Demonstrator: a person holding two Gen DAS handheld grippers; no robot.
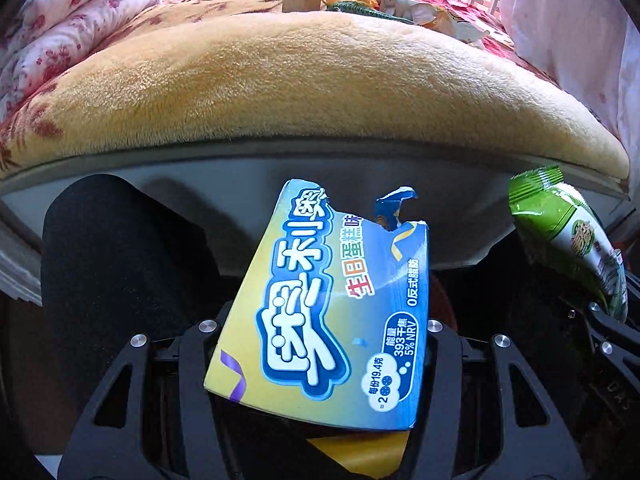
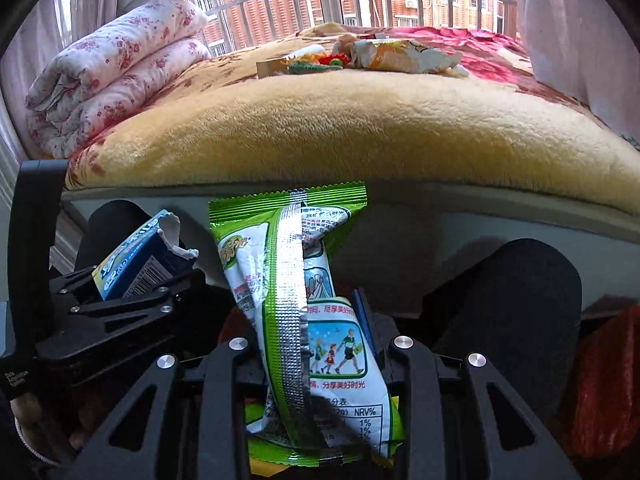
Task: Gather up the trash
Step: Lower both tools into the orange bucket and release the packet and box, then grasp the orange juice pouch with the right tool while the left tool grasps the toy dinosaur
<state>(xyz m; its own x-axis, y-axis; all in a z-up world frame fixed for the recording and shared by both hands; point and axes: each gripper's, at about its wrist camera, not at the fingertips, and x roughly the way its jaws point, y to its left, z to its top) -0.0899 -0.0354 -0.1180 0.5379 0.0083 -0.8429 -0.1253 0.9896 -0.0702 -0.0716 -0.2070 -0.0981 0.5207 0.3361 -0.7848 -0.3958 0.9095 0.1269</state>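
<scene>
A torn blue and yellow biscuit box [image 1: 336, 304] stands between the fingers of my left gripper [image 1: 320, 340], which is shut on its lower half. The right wrist view shows the same box [image 2: 136, 256] in the left gripper [image 2: 132, 292] at the left. My right gripper [image 2: 320, 340] is shut on a green and white snack wrapper [image 2: 304, 304], whose crimped top points up. That wrapper [image 1: 572, 240] also shows at the right edge of the left wrist view. Both grippers hang side by side just below the bed's front edge, pointing steeply down.
The bed's grey frame [image 1: 280, 160] runs across, under a plush yellow blanket [image 1: 320, 80]. More wrappers [image 2: 400, 56] and a small cardboard box [image 2: 272, 67] lie at the far side. A folded floral quilt [image 2: 112, 80] sits at the left. Something red [image 2: 600, 380] lies low at the right, beside dark rounded shapes [image 2: 520, 300].
</scene>
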